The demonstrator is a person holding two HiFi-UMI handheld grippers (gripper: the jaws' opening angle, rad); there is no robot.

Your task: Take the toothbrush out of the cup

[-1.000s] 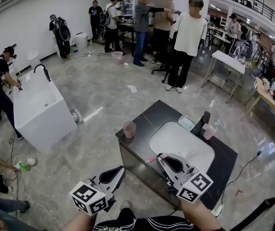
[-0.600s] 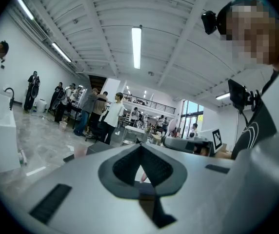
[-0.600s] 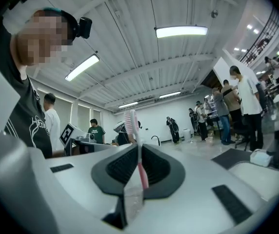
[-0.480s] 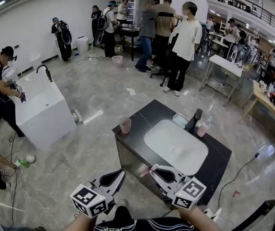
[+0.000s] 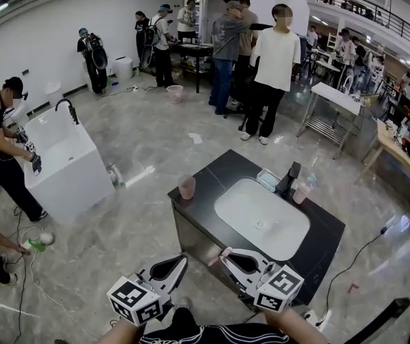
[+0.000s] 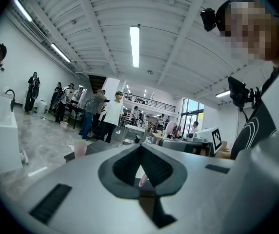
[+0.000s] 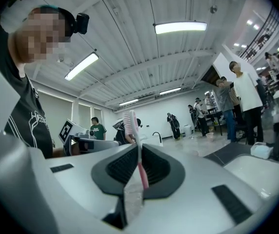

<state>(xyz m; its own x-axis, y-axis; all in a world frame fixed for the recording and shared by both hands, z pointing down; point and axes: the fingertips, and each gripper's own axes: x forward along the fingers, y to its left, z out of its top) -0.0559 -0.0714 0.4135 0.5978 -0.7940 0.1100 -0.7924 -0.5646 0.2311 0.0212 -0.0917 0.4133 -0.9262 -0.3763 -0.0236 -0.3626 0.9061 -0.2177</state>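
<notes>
Right tool (image 7: 138,147): clamped on pink toothbrush (image 7: 131,126). Left tool (image 6: 140,146): closed together, empty. Pink cup (image 5: 186,186): upright on black table (image 5: 221,172), well apart.

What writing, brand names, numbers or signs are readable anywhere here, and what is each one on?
No words, numbers or brands can be read.
Left marker cube and right marker cube: black-and-white square patterns only, no letters.
Black shirt: white print, too blurred to read.
</notes>
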